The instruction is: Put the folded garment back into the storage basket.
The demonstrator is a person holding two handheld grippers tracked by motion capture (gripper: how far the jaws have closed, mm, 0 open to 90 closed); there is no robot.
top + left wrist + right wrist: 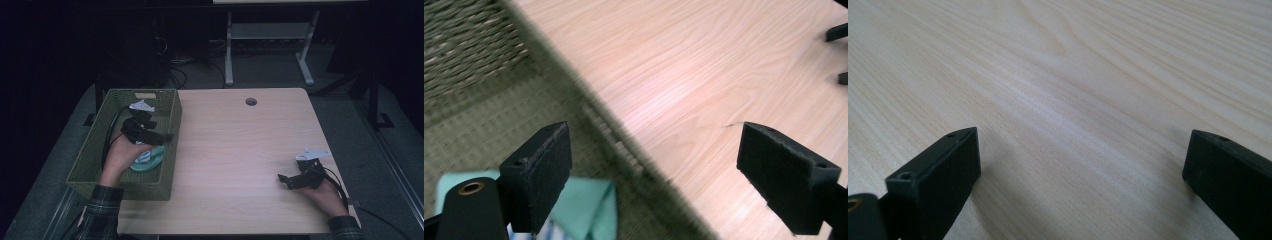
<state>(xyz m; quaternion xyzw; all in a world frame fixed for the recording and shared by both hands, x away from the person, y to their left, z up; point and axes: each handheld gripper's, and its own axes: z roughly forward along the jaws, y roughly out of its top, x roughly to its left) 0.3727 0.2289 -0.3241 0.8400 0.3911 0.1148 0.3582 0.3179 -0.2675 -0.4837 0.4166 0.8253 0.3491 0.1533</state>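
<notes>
L gripper point(167, 136) fingers apart over basket point(168, 165); green cloth point(589, 210) below. R gripper point(283, 181) fingers apart.

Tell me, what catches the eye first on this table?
A green woven basket at the table's left edge draws the eye, with a mint-green cloth lying inside. The left gripper hangs over it with jaws wide open. Near the right edge the right gripper, also open, rests above bare wood.
</notes>
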